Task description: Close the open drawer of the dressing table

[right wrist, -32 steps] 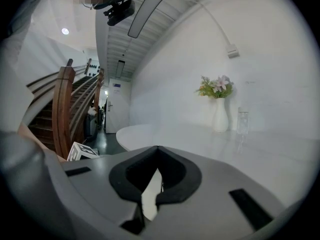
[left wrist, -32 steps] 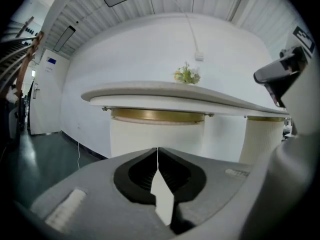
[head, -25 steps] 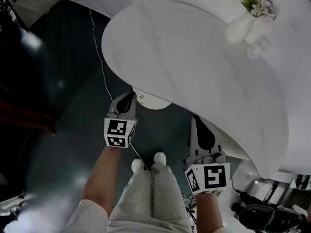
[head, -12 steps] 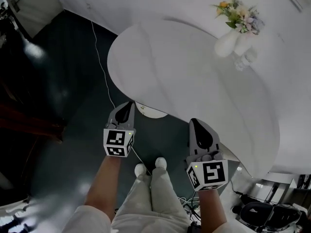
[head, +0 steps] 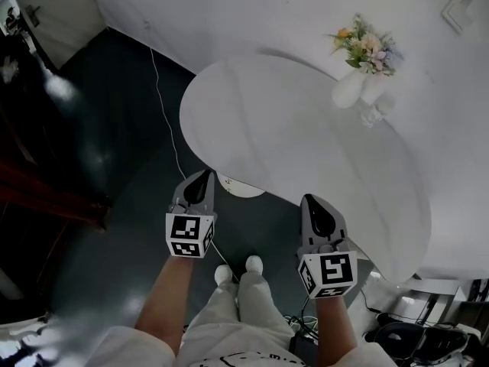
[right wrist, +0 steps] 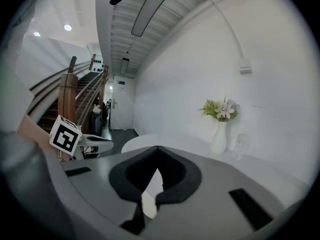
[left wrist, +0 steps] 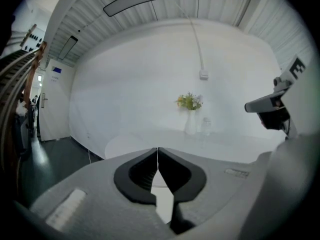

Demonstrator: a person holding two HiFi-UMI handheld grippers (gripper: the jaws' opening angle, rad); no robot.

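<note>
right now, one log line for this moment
left gripper: shut, empty | right gripper: shut, empty | drawer: open, near left gripper

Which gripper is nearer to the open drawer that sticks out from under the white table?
Left. The left gripper is close beside the drawer, at its left edge; the right gripper is farther away, to its right.

Dressing table [head: 306, 144]: white, smooth rounded oval top, back side vs. the white wall [head: 252, 14], front edge curving out over the dark floor [head: 114, 128]. Drawer [head: 243, 186]: white, open; only a shallow curved sliver pokes out from under the top's front-left edge, w/ a tiny knob-like dot [head: 227, 180] nr its left end.
</note>
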